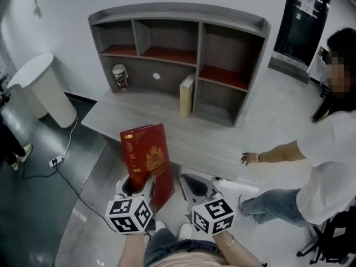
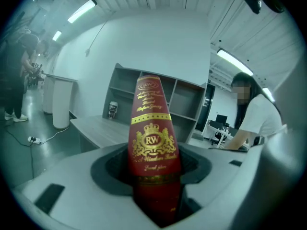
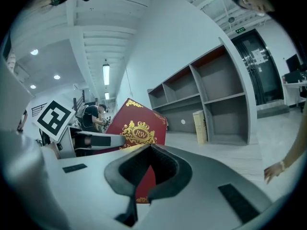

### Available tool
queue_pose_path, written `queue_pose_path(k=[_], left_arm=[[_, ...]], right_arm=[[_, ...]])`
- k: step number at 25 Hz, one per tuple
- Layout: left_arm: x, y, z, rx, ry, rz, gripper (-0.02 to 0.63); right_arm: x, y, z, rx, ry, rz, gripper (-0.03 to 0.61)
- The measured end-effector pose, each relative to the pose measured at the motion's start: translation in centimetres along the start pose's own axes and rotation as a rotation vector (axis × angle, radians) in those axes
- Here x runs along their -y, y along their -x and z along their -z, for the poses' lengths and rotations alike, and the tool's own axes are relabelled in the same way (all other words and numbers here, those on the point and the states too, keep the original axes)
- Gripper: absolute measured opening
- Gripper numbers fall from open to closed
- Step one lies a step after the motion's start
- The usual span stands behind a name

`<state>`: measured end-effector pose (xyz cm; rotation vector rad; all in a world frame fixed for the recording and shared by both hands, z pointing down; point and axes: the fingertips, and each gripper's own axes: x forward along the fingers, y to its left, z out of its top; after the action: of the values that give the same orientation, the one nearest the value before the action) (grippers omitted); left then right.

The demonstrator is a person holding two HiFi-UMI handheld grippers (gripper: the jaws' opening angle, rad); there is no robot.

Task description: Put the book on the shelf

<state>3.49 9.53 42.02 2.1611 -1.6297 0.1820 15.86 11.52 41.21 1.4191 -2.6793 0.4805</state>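
A dark red book [image 1: 146, 159] with gold print stands upright above the desk's near edge, and my left gripper [image 1: 137, 189] is shut on its lower edge. In the left gripper view the red book [image 2: 153, 138] rises straight up from between the jaws, narrow side toward the camera. My right gripper [image 1: 194, 187] hangs just right of the book, its jaws together with nothing between them. The right gripper view has the red book [image 3: 138, 128] to the left behind the jaws. The grey shelf unit [image 1: 178, 54] stands at the back of the desk [image 1: 139, 115].
A cream book [image 1: 186, 93] stands upright in the shelf's lower middle bay, and a small can [image 1: 119, 75] sits in the lower left bay. A person on the right rests a hand [image 1: 250, 158] on the desk. A white bin [image 1: 44, 88] stands to the left.
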Motion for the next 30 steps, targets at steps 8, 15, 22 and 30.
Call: queue_pose_path(k=[8,15,22,30], left_arm=[[-1.3,0.9,0.5,-0.034,0.020,-0.027,0.241],[-1.4,1.3,0.5,-0.029,0.011,-0.042,0.242],[-1.7,1.5,0.1,-0.007,0.004,-0.082,0.242],[-3.6,1.1,-1.0,0.000,-0.005,-0.111,0.242]], right_arm=[[-2.1,-1.5,0.3,-0.031,0.016,-0.054,0.009],[-2.5,-2.0,0.1,-0.033,0.025,-0.075,0.009],[-2.2,-1.6,0.5,-0.040,0.024,-0.104,0.009],[-2.7,-3.5,0.6,-0.050,0.012,-0.126,0.009]])
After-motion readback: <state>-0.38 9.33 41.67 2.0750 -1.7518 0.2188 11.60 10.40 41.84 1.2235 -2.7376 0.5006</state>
